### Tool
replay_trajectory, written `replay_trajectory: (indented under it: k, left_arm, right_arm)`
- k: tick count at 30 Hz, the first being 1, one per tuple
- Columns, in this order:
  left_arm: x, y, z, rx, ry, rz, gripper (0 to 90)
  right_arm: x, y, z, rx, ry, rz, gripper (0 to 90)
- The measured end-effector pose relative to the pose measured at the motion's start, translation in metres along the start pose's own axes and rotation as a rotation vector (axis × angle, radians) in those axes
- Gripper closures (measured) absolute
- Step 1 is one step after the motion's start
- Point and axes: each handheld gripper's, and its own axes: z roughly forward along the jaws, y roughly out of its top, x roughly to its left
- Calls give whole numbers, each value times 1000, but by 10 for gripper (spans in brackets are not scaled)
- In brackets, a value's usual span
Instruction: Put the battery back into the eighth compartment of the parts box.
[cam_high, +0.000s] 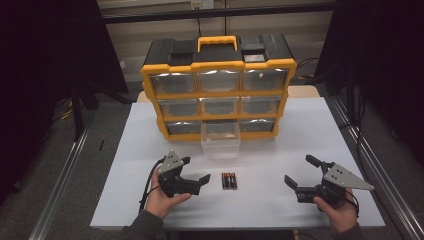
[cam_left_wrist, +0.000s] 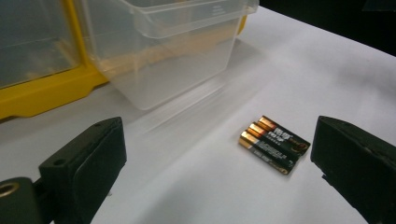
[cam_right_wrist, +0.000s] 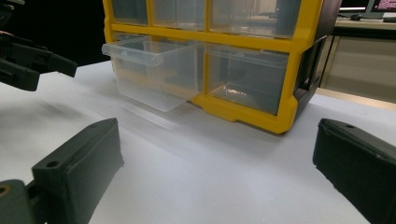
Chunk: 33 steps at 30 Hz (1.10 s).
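Observation:
A yellow and black drawer cabinet (cam_high: 218, 85) with clear drawers stands at the back of the white table (cam_high: 280, 145). Its bottom middle drawer (cam_high: 220, 140) is pulled out and looks empty (cam_left_wrist: 173, 51) (cam_right_wrist: 154, 74). A pack of three batteries (cam_high: 229, 180) (cam_left_wrist: 273, 143) lies on the table in front of that drawer. My left gripper (cam_high: 194, 171) (cam_left_wrist: 219, 163) rests open just left of the batteries, jaws wide apart and holding nothing. My right gripper (cam_high: 301, 171) (cam_right_wrist: 215, 177) is open near the right front of the table, well right of the batteries.
Bare white table surface lies between the two grippers and the cabinet. The left gripper (cam_right_wrist: 28, 60) appears at the far left of the right gripper view. Metal rails (cam_high: 60, 180) run along both sides of the table, with dark floor beyond.

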Motion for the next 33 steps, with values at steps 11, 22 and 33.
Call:
replay_trajectory:
  k: [11, 22, 33]
  left_arm:
    - [-15, 7, 23, 93, -54, 43, 62]
    - [-20, 7, 32, 134, -58, 43, 148]
    - [-25, 8, 40, 217, -31, 37, 241]
  right_arm:
    - [-1, 1, -1, -13, 0, -6, 10]
    - [-1, 3, 4, -13, 8, -6, 10]
    - [0, 4, 2, -22, 14, 1, 11]
